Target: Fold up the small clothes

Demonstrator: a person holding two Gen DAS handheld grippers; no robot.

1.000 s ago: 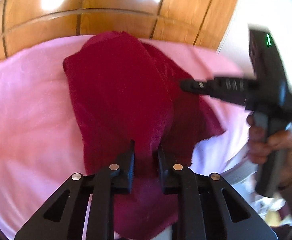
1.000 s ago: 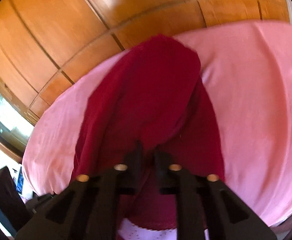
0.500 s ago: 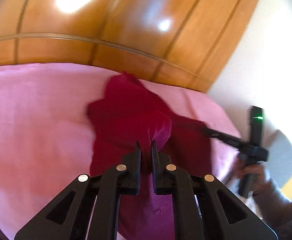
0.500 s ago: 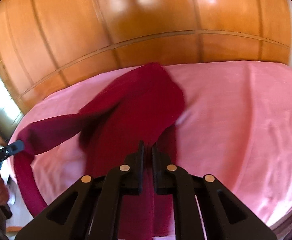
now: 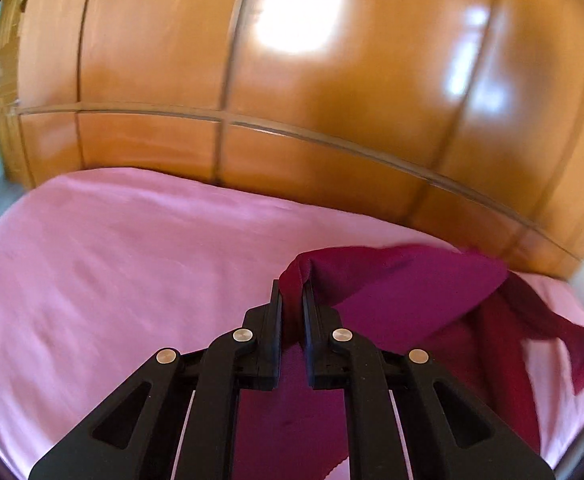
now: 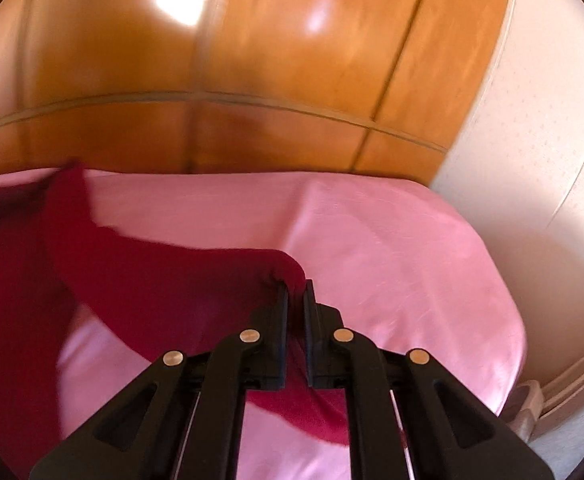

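Left gripper and right gripper, jaws each clamped on the crimson garment, stretch it above the pink bed, likely to flatten it for folding.

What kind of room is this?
Probably a bedroom: a pink sheet covers what looks like a bed, glossy wooden wardrobe-like panels stand behind it, and a dark red garment is being handled.

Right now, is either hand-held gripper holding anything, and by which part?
Both hold the dark red garment. The left hand-held gripper pinches a bunched edge at one end; the right hand-held gripper pinches a bunched edge at the other.
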